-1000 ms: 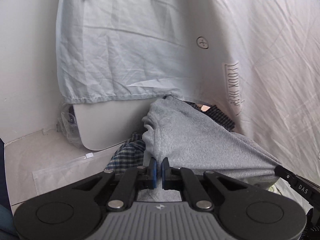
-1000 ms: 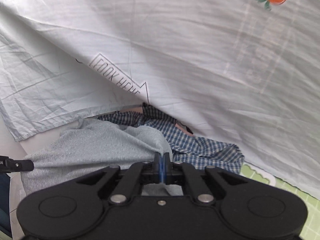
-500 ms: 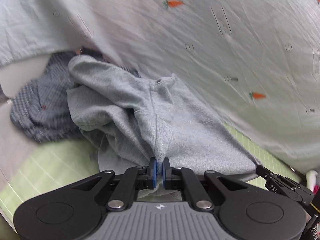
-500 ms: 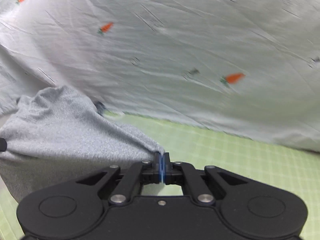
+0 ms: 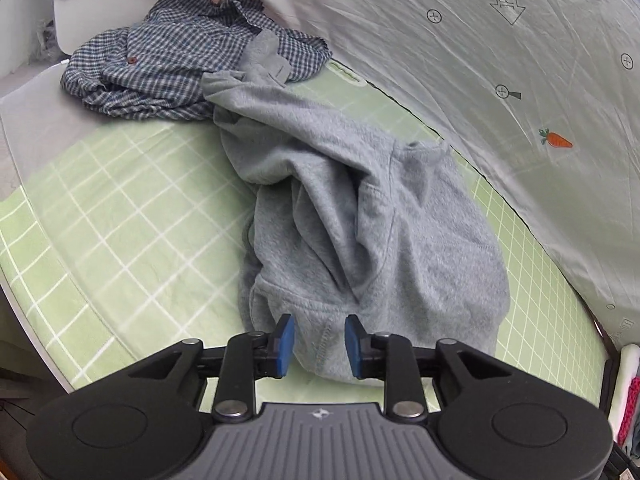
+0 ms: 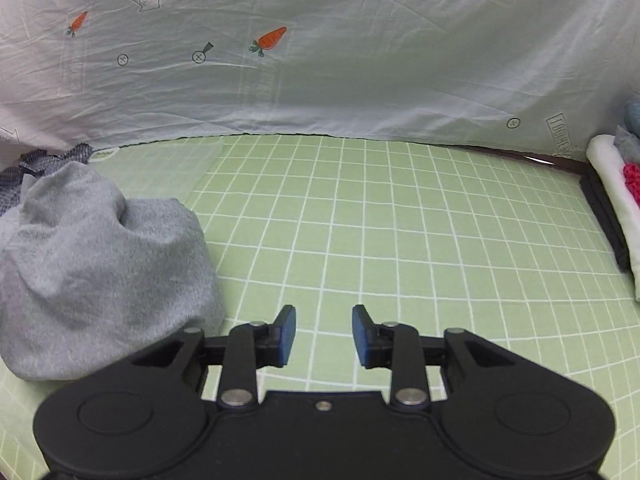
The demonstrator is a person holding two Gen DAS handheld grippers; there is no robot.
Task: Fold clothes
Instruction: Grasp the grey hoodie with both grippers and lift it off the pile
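A grey fleece sweatshirt (image 5: 360,216) lies crumpled on the green checked mat (image 5: 120,232). Its far end trails up to a blue checked shirt (image 5: 176,64) heaped at the back left. My left gripper (image 5: 320,344) hovers over the sweatshirt's near hem; its jaws are opening, the hem lies between the blue pads, and they do not press on it. In the right wrist view the sweatshirt (image 6: 96,272) sits as a mound at the left. My right gripper (image 6: 324,334) is to its right above the bare mat (image 6: 400,240), jaws opening with nothing between them.
A pale sheet printed with carrots (image 6: 320,80) hangs behind the mat, also the sheet (image 5: 500,60) at the right in the left wrist view. White padding with red and blue fabric (image 6: 620,184) stands at the mat's right edge. A white surface (image 5: 24,88) borders the mat at the left.
Both grippers dragged the grey sweatshirt off the heap onto the green mat, then let go. Both now stand apart where they were pinched on the cloth. The right gripper has moved off it.
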